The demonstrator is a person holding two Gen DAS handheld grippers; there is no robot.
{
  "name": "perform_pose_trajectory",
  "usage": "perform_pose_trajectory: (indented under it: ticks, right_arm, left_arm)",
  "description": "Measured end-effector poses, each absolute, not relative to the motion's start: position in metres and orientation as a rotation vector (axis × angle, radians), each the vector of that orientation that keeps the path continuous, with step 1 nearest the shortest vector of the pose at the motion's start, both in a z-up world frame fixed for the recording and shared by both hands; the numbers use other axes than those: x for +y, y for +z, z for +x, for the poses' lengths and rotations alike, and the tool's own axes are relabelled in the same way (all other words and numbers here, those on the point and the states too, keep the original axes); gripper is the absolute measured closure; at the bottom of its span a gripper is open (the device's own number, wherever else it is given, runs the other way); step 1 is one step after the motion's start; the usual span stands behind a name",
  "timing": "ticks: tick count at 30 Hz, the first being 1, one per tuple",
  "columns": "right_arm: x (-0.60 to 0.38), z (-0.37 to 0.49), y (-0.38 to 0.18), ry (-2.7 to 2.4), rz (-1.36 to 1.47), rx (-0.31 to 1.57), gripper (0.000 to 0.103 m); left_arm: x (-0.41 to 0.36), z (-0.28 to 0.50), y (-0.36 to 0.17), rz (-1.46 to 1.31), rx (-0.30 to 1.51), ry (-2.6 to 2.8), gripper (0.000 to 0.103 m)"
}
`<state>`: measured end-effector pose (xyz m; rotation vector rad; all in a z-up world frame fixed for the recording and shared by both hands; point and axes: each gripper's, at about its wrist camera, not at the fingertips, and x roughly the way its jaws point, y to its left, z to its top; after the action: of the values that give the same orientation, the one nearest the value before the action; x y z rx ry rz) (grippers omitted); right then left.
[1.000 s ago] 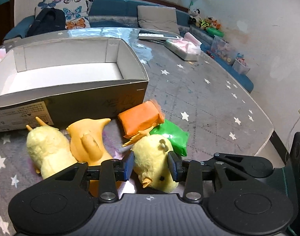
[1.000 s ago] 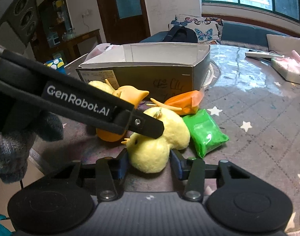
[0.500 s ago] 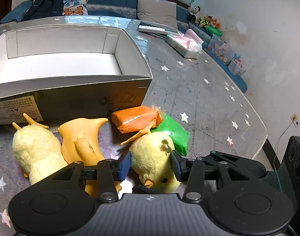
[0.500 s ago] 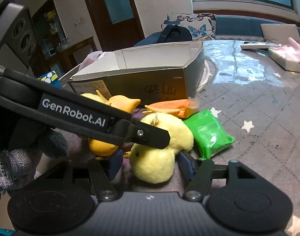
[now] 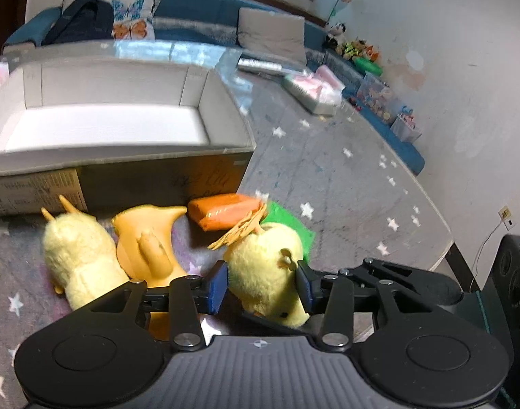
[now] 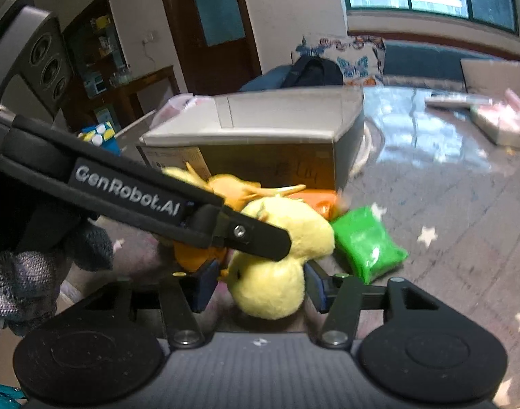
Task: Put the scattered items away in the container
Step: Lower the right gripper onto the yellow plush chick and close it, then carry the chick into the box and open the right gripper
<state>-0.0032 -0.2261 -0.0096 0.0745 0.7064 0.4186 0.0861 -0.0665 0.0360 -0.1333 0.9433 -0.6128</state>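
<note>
Altogether five loose items lie on the star-patterned table, all just in front of the cardboard box, whose white inside holds nothing visible. Two are yellow plush chicks, one is an orange plastic duck-shaped toy, one is an orange packet and one is a green packet.

The first plush chick lies at the left, touching the orange toy beside it. The second plush chick lies to the right, its orange feet pointing towards the orange packet and its body partly over the green packet.

Both grippers frame this second chick. The left gripper has its jaws spread wide, a blue pad at each flank of the chick; whether the pads actually press the fur cannot be told. The right gripper comes from the opposite side, its jaws closing around the chick's head, with small gaps visible between pads and plush. In the right wrist view the left gripper's black finger crosses over the chick's back, and a knitted grey sleeve shows at the left edge.
</note>
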Motion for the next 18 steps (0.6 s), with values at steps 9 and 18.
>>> perform_pose_trajectory:
  ticks: [9,18]
  right_arm:
    - [-0.220,0.016,0.026,0.419,-0.007,0.595,0.049]
    - [-0.193,0.072,0.042,0.443,-0.079,0.535,0.049]
  left_arm:
    - [-0.060,0.100,0.079,-0.179,0.821,-0.582,0.057]
    - [-0.050,0.157,0.095,-0.227,0.740,-0.496,0.057]
